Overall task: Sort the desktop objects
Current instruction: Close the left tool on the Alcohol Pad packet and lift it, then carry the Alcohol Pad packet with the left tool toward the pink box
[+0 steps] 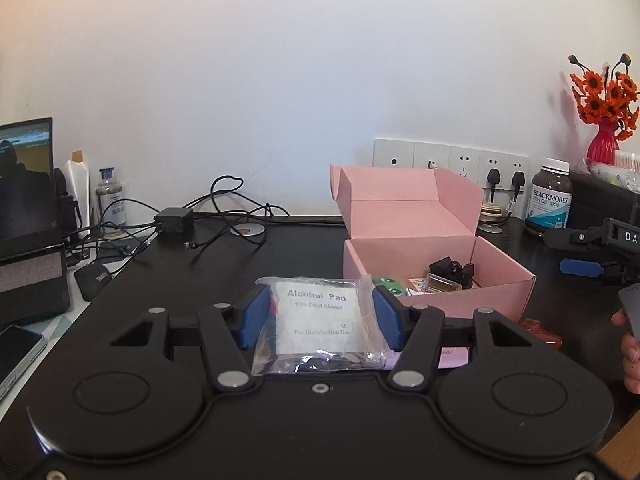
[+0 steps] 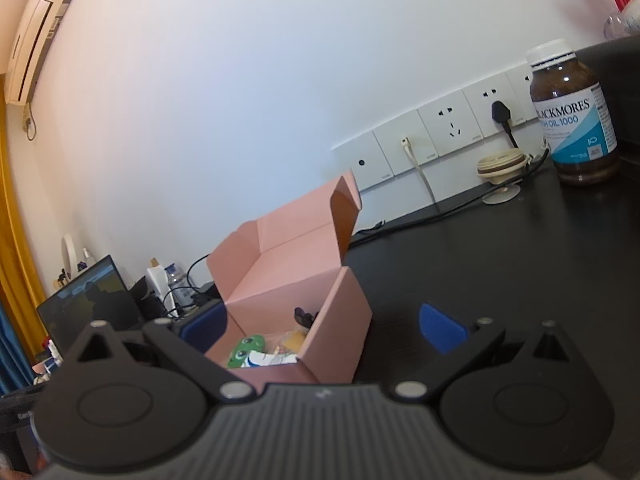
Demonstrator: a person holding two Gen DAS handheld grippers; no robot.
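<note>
Alcohol pad packet (image 1: 320, 320) clamped flat in left gripper (image 1: 322, 318), short of pink box (image 1: 440, 296) ahead-right; right gripper (image 2: 324, 330) agape beside box.

Through the right wrist camera I see my right gripper (image 2: 324, 328) standing wide, its blue pads apart, with the near corner of the pink box (image 2: 296, 292) between them but untouched. The box sits lid up on the black worktop (image 2: 500, 264); inside it lie a green frog-faced item (image 2: 246, 350) and a dark clip (image 2: 304, 316). Well behind the box to the right stands a brown supplement bottle (image 2: 574, 114); behind it to the left, a laptop (image 2: 90, 300).
</note>
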